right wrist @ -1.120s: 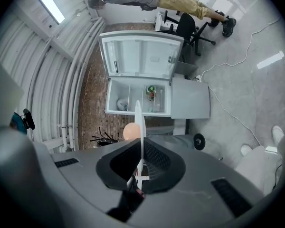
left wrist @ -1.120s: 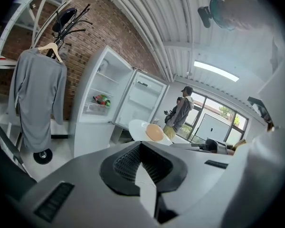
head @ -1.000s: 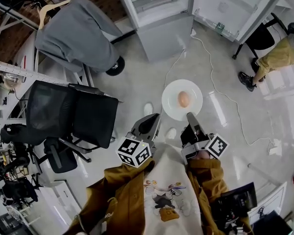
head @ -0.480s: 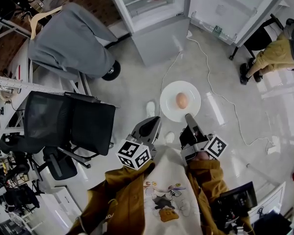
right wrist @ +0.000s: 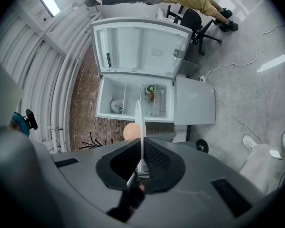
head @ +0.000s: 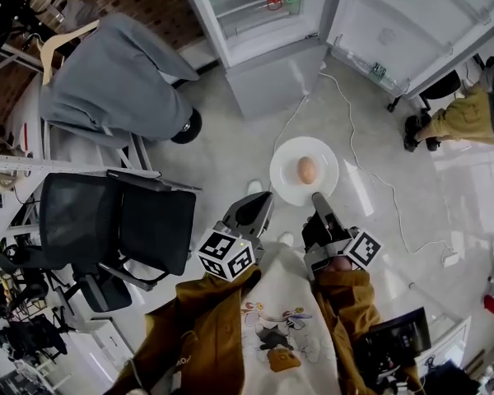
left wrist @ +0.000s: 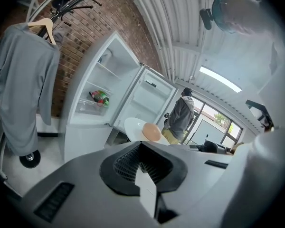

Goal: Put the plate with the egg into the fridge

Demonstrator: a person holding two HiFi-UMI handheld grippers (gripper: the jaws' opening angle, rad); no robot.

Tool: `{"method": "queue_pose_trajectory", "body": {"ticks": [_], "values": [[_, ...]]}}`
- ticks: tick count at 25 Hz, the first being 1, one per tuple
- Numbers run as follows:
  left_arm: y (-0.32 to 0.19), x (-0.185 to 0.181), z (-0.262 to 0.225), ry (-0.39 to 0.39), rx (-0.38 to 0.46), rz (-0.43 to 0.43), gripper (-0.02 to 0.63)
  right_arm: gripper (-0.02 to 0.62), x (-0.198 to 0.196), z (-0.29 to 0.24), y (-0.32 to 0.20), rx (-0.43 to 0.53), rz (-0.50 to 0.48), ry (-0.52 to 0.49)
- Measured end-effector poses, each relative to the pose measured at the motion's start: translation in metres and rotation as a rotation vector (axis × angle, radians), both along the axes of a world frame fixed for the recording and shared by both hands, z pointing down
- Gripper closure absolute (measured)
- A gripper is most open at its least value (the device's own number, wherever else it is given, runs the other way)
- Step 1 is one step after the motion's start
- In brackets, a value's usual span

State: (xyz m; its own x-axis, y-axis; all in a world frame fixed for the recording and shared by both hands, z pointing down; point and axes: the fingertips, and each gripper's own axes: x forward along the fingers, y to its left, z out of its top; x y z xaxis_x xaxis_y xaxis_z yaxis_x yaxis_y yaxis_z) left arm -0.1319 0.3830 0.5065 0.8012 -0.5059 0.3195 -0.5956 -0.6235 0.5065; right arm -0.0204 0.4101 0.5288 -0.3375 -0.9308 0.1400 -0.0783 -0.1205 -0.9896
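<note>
White plate with its egg, rim pinched in the right gripper, left gripper closed and seemingly empty, needs carrying level into the open fridge.

The person wears a white shirt printed with a cartoon figure in grey, brown and orange, and on either side of the shirt run the mustard-brown sleeves of an open jacket. Just past the shirt's far edge, the left gripper and right gripper are grey shells with black ribbed pads. Each carries a white cube with black square markers, and two white shoe tips show beside them.
</note>
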Motion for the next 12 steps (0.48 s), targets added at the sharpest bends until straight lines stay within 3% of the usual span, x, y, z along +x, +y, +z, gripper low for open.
{"method": "queue_pose_trajectory", "body": {"ticks": [12], "values": [[-0.105,-0.013,-0.014,0.009,0.011,0.042,0.6,0.575,-0.016,-0.014,-0.108,-0.005,0.022,0.019]]}}
